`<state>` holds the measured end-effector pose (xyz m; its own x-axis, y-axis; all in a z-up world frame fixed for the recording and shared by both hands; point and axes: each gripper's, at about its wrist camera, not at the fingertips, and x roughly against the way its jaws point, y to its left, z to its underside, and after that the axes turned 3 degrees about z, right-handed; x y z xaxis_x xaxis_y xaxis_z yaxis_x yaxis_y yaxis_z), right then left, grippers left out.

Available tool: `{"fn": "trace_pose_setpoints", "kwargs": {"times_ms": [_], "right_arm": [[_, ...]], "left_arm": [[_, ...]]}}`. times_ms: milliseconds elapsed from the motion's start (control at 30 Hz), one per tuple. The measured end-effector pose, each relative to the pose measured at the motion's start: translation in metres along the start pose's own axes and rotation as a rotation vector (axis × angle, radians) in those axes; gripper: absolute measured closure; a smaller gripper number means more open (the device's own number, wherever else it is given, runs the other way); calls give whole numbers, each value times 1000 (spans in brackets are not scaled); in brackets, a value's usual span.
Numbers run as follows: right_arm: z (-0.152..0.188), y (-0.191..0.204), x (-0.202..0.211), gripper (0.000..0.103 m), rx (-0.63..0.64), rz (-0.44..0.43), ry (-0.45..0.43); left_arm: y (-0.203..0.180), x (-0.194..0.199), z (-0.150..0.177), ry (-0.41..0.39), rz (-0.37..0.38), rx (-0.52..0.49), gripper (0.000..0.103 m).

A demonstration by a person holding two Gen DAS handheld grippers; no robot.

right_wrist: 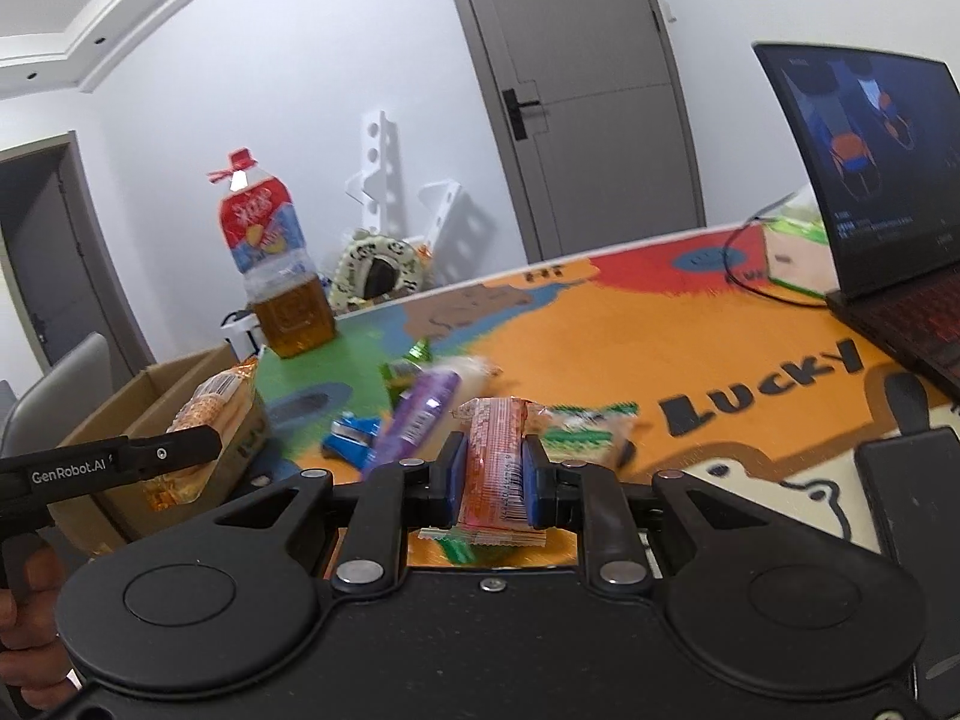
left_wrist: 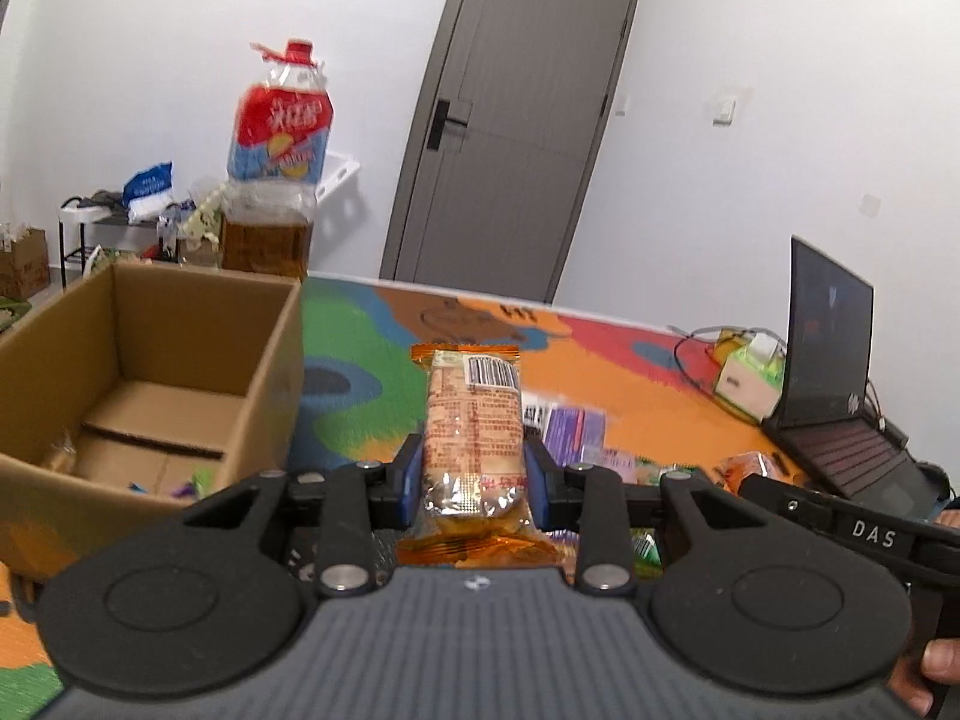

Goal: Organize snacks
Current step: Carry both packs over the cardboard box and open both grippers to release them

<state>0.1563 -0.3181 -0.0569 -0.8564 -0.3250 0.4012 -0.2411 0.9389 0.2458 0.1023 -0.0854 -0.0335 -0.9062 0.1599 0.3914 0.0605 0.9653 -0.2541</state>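
Both tongs are loaded: left tongs clamp an orange snack, right tongs pinch a red bar. I'd keep squeezing, clear the box wall at the table's left edge, then release inside.

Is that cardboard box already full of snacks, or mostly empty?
Mostly empty. The cardboard box stands open, its brown floor largely bare, with only a few small wrappers in the near corner.
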Motion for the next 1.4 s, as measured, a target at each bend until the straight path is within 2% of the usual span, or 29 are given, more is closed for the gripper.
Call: {"fn": "trace_pose_setpoints", "kwargs": {"times_ms": [633, 1100, 1400], "right_arm": [[-20, 65, 4, 83, 76, -138, -48], [-28, 106, -13, 83, 132, -213, -41], [-28, 134, -23, 83, 162, -251, -24]], "left_arm": [[30, 48, -24, -115, -62, 35, 70], [73, 57, -30, -130, -142, 89, 70], [106, 50, -30, -112, -191, 137, 70]]}}
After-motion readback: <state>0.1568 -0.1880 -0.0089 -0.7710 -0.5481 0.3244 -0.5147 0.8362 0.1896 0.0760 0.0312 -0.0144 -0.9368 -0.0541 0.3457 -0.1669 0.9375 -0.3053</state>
